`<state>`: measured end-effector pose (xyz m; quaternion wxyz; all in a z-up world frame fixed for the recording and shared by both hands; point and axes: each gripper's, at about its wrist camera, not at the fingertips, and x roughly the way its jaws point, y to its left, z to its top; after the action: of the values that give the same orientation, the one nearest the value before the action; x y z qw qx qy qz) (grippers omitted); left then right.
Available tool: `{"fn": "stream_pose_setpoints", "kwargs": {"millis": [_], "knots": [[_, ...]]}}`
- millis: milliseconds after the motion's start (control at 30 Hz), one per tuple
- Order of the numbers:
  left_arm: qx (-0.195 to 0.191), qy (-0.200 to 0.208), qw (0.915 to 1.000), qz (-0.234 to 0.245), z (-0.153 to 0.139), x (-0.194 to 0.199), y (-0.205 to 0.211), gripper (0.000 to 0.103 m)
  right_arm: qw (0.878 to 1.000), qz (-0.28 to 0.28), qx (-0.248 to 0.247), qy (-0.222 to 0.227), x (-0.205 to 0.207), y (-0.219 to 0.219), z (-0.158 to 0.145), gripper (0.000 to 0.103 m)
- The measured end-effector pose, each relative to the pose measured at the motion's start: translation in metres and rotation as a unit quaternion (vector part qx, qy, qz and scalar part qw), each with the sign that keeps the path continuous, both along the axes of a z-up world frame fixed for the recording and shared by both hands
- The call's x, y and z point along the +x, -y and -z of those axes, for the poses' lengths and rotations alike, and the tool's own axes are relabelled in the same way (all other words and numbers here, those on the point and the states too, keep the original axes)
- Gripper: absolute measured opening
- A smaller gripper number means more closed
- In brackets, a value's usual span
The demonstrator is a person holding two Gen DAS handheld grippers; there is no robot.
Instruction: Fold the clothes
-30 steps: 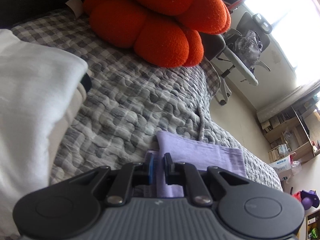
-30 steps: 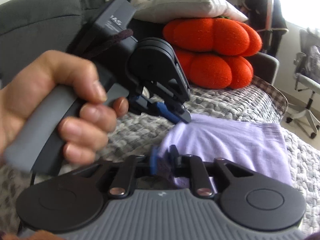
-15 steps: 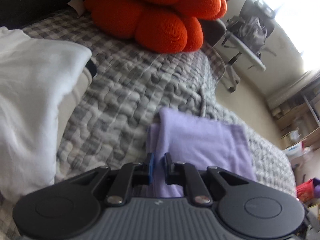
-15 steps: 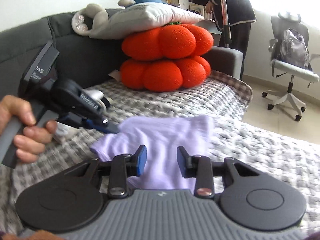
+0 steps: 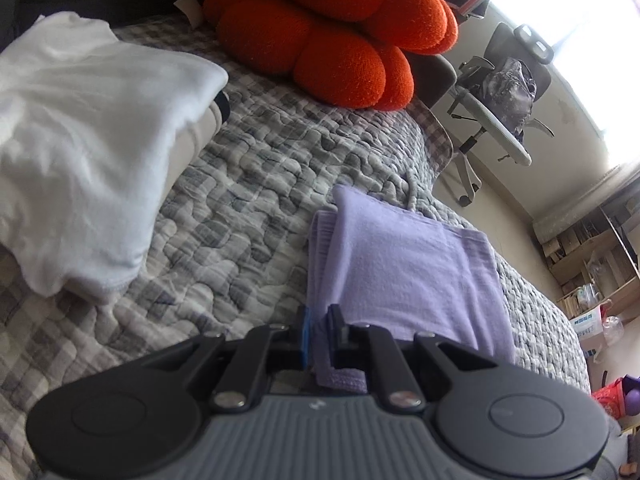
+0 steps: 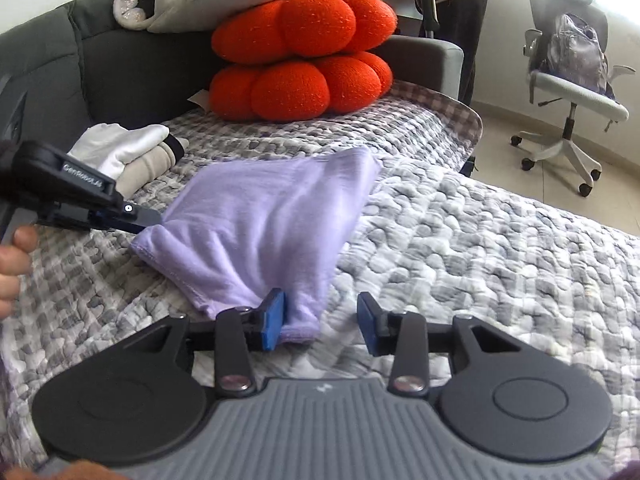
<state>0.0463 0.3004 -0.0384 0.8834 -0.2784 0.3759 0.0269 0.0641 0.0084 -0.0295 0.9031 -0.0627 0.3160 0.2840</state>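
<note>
Quilted bed [image 6: 480, 240], left hand-held gripper [image 5: 322, 330] pinching lavender cloth [image 6: 272, 216] corner, right hand-held gripper [image 6: 320, 320] spread

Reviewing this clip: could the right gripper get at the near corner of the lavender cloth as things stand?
Probably yes. The right gripper is open, and the lavender cloth has its near corner lying beside the left blue pad, nothing between. The left gripper pinches another edge.

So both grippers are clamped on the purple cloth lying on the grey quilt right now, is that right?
Not quite. Only the left gripper is clamped on the purple cloth lying on the grey quilt. The right wrist view shows the right gripper open, its jaws spread wide with the cloth's corner beside one pad.
</note>
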Motion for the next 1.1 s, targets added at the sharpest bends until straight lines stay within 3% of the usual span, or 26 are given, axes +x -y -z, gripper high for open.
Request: {"fn": "stream_pose_setpoints", "kwargs": {"millis": [133,267,400,533,633,733,833,967,1100], "knots": [[0.012,0.01,0.9999,-0.005,-0.004,-0.007,0.005,0.009,1.0,-0.01,0.013,-0.002,0.002,0.011,-0.007,0.045],[0.024,0.019,0.9995,-0.01,-0.008,-0.015,0.01,0.009,0.999,-0.023,0.03,0.026,0.006,0.014,-0.019,0.048],[0.018,0.044,0.9985,-0.028,-0.019,-0.021,0.008,0.01,0.998,-0.019,0.016,0.05,0.024,0.004,-0.025,0.048],[0.033,0.06,0.9974,-0.023,-0.034,-0.015,0.018,0.018,0.998,-0.03,0.032,0.055,0.036,-0.004,-0.028,0.048],[0.067,0.04,0.9968,-0.017,-0.033,0.0,0.026,0.037,0.998,-0.025,0.032,0.053,0.045,-0.014,-0.028,0.048],[0.053,0.022,0.9982,-0.018,-0.021,0.013,0.02,0.038,0.998,-0.012,0.038,0.038,0.049,-0.019,-0.026,0.048],[0.046,0.009,0.9988,-0.015,-0.009,0.019,0.018,0.035,0.999,-0.012,0.033,0.029,0.049,-0.022,-0.02,0.048],[0.039,0.011,0.999,-0.017,-0.002,0.013,0.02,0.012,1.0,-0.011,-0.012,0.011,0.052,-0.029,-0.003,0.048],[0.041,0.018,0.9988,-0.021,-0.007,0.005,0.019,0.004,1.0,-0.009,-0.001,0.004,0.053,-0.025,0.002,0.048]]}}
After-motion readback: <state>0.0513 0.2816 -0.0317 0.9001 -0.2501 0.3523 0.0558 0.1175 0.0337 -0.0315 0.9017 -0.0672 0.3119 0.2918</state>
